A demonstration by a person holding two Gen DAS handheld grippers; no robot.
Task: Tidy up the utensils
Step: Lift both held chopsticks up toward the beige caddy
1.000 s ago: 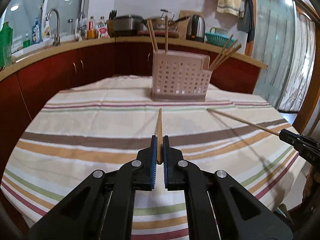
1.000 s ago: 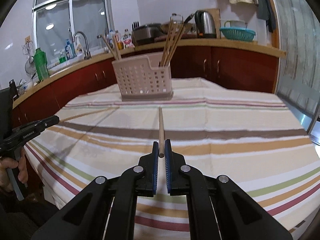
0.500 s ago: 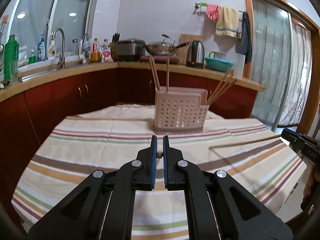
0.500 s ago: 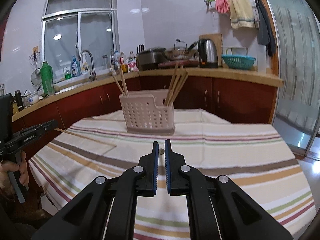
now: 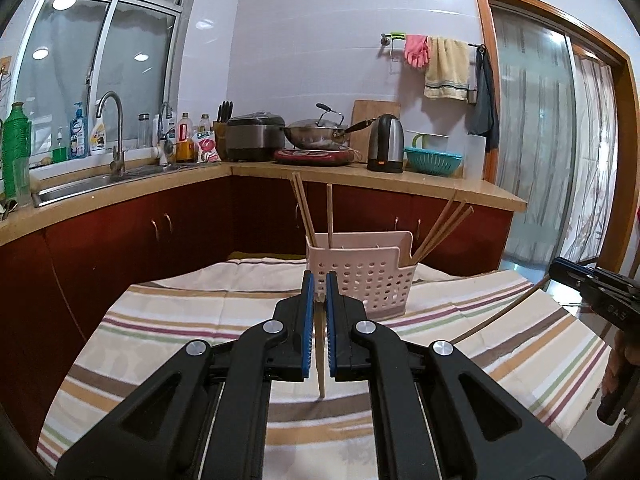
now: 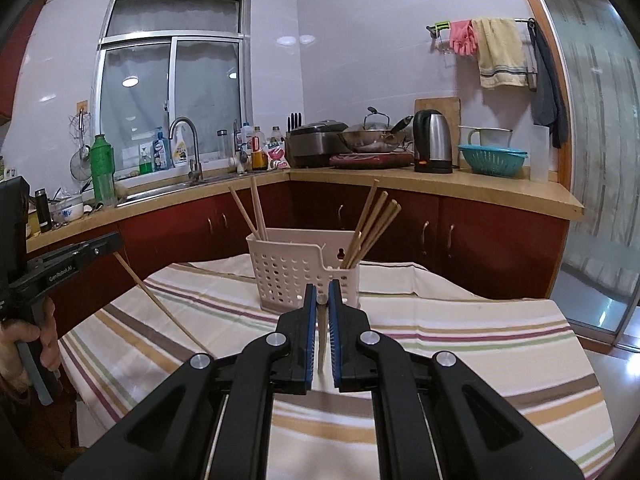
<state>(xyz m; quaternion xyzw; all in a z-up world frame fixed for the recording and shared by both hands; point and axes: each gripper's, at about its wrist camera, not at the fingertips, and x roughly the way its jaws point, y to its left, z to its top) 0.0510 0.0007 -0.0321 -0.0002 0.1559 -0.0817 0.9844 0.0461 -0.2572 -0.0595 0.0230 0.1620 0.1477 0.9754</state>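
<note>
Wooden chopsticks (image 5: 321, 364) (image 6: 321, 344) are hanging tip-down because we are gripping one in each closed gripper's fingers (image 5: 307, 320) (image 6: 335, 320). We are aiming both for the basket (image 6: 298, 276).

Your two black grippers carry blue pads (image 5: 307, 316), and each clamps a pale tan wooden chopstick (image 5: 321, 360) over a cream tablecloth (image 5: 168, 320) striped in brown, tan, maroon and green. Ahead of you stands a pale pink basket (image 6: 292, 268) (dotted all over with round holes), and behind it dark red cabinets (image 6: 480, 240) run under a tan counter (image 6: 500, 188). On the wall rail hang a pink glove (image 5: 416, 50) and a yellow towel (image 5: 447, 66).
</note>
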